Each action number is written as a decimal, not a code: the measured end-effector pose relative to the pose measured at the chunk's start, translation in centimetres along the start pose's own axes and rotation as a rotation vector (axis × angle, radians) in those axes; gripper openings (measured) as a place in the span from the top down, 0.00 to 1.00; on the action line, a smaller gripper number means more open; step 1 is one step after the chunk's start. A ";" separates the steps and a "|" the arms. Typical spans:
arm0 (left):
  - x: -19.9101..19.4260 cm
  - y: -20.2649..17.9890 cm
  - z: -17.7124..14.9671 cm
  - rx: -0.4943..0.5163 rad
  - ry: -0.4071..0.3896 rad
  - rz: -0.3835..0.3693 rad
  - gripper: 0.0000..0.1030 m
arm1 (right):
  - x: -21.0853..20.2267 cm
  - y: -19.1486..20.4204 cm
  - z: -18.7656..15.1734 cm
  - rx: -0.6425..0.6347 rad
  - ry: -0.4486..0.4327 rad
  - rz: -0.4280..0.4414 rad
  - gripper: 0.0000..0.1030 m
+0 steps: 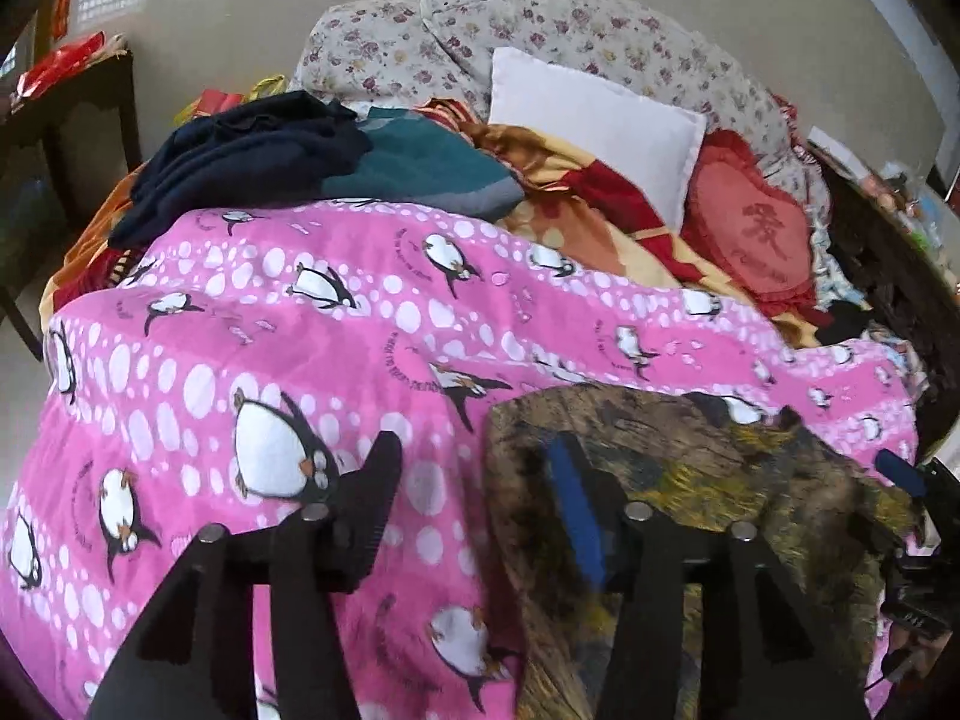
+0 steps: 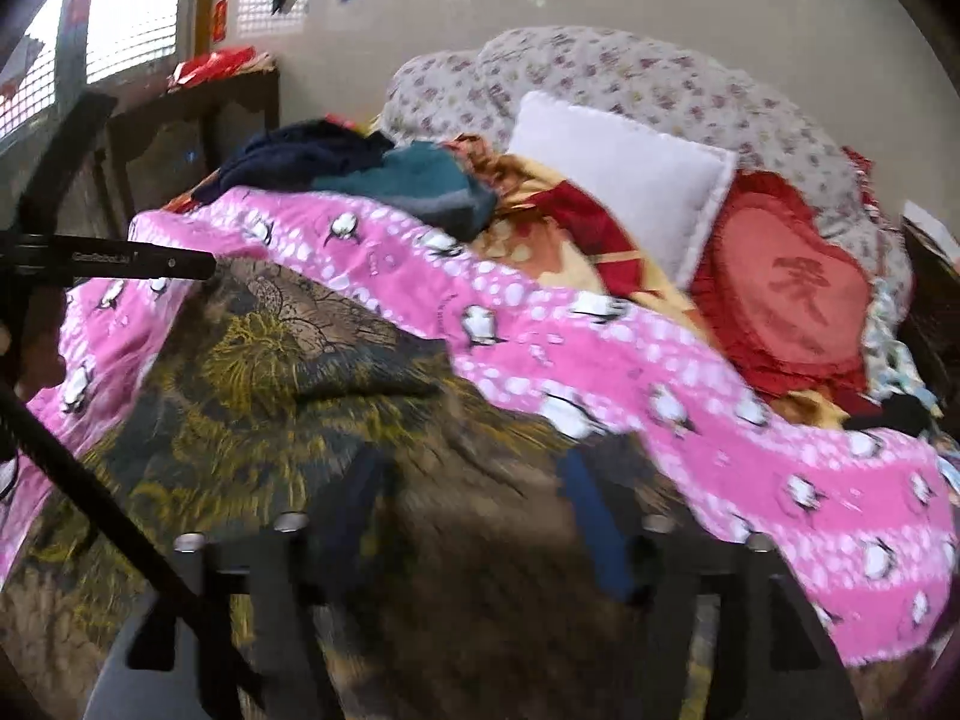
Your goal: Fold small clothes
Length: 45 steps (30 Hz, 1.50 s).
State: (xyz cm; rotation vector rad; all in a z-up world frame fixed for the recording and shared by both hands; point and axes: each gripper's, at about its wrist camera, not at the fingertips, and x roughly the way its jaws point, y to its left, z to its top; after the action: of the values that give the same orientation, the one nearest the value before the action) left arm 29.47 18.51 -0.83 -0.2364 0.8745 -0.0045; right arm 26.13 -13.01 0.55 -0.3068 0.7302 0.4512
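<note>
A brown and yellow patterned garment [image 1: 690, 480] lies on the pink penguin blanket [image 1: 300, 330]. My left gripper [image 1: 474, 480] is open above the garment's left edge, one finger over the blanket and one over the garment. In the right wrist view the garment [image 2: 288, 360] fills the lower left on the blanket [image 2: 660, 348]. My right gripper [image 2: 474, 498] is open, low over the garment, blurred by motion. The left gripper's body [image 2: 108, 264] shows at the left of that view. The right gripper's blue-padded finger [image 1: 900, 474] shows at the garment's right edge.
A pile of dark blue and teal clothes [image 1: 288, 162] lies at the far side of the blanket. A white pillow [image 1: 600, 126], a red heart cushion [image 1: 756, 222] and a floral quilt [image 1: 540, 30] sit behind. A dark wooden cabinet [image 1: 66, 138] stands at the left.
</note>
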 end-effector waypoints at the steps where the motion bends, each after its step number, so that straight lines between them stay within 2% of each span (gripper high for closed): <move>1: -0.7 -0.3 -0.3 0.005 0.001 -0.020 0.47 | -1.3 -0.9 -0.7 0.008 -0.009 -0.033 0.27; 3: -1.5 -1.0 -1.1 0.026 -0.007 -0.035 0.40 | -3.9 -4.1 -3.1 0.079 -0.013 -0.111 0.21; 6: -2.4 -2.8 -2.6 0.080 -0.003 -0.063 0.36 | -5.7 -9.3 -7.3 0.263 0.032 -0.173 0.20; 10: -2.2 -5.3 -5.1 0.146 0.053 -0.094 0.36 | -5.8 -13.5 -11.5 0.477 0.091 -0.157 0.20; 13: -1.5 -6.7 -6.8 0.195 0.091 -0.087 0.36 | -5.7 -13.1 -11.5 0.487 0.056 -0.083 0.20; 14: -1.1 -7.2 -7.4 0.216 0.104 -0.072 0.36 | -5.2 -12.4 -11.1 0.456 0.059 -0.103 0.21; 15: -0.7 -7.6 -8.0 0.233 0.114 -0.055 0.36 | -4.9 -12.0 -10.8 0.431 0.070 -0.119 0.37; 16: -0.3 -7.7 -8.6 0.244 0.126 -0.036 0.36 | -4.3 -11.5 -10.6 0.403 0.087 -0.128 0.81; 17: 0.0 -7.8 -8.9 0.247 0.139 -0.026 0.36 | -4.0 -11.2 -10.3 0.375 0.095 -0.127 0.92; 20: 0.6 -7.5 -9.8 0.247 0.155 -0.009 0.36 | -4.8 -10.8 -9.3 0.316 0.065 -0.204 0.96; 23: 0.8 -7.2 -10.2 0.246 0.156 0.007 0.36 | -5.5 -13.2 -8.9 0.360 0.042 -0.294 0.96; 26: 1.1 -7.4 -10.6 0.255 0.155 0.030 0.35 | -3.4 -15.2 -9.9 0.421 0.129 -0.253 0.96; 27: 1.1 -7.4 -10.6 0.255 0.155 0.033 0.35 | -3.1 -15.3 -10.2 0.425 0.134 -0.248 0.94; 29: 0.5 -7.5 -10.2 0.248 0.159 0.029 0.35 | -4.0 -15.5 -10.5 0.439 0.113 -0.271 0.80; 30: 0.2 -7.4 -9.9 0.237 0.157 0.019 0.35 | -4.6 -15.8 -10.6 0.453 0.102 -0.282 0.57; 31: -0.2 -7.4 -9.5 0.227 0.151 0.008 0.35 | -5.6 -16.0 -10.8 0.473 0.073 -0.289 0.42; 32: -0.4 -7.5 -9.0 0.219 0.142 0.004 0.35 | -7.1 -16.0 -11.0 0.495 0.028 -0.287 0.40; 35: -0.7 -7.9 -7.4 0.197 0.104 0.014 0.32 | -9.0 -14.8 -11.0 0.473 -0.016 -0.206 0.40; 37: 0.0 -8.2 -6.3 0.169 0.095 0.019 0.29 | -8.9 -13.5 -11.0 0.430 -0.009 -0.166 0.42; 38: 0.6 -8.5 -5.9 0.163 0.096 0.026 0.29 | -8.2 -12.4 -11.0 0.394 0.013 -0.149 0.46; 40: 2.2 -8.8 -5.5 0.158 0.109 0.060 0.29 | -6.6 -11.3 -11.2 0.351 0.065 -0.145 0.74; 42: 3.7 -9.0 -5.3 0.150 0.137 0.088 0.27 | -4.6 -11.0 -12.2 0.351 0.127 -0.157 0.76; 45: 4.1 -8.9 -5.0 0.128 0.138 0.092 0.23 | -3.7 -11.9 -14.0 0.384 0.161 -0.144 0.80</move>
State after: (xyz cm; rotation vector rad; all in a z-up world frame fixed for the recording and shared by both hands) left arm 29.14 8.40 -5.21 -0.0764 1.0180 0.0086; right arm 21.66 -30.15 -5.41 -0.0338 0.9267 0.1440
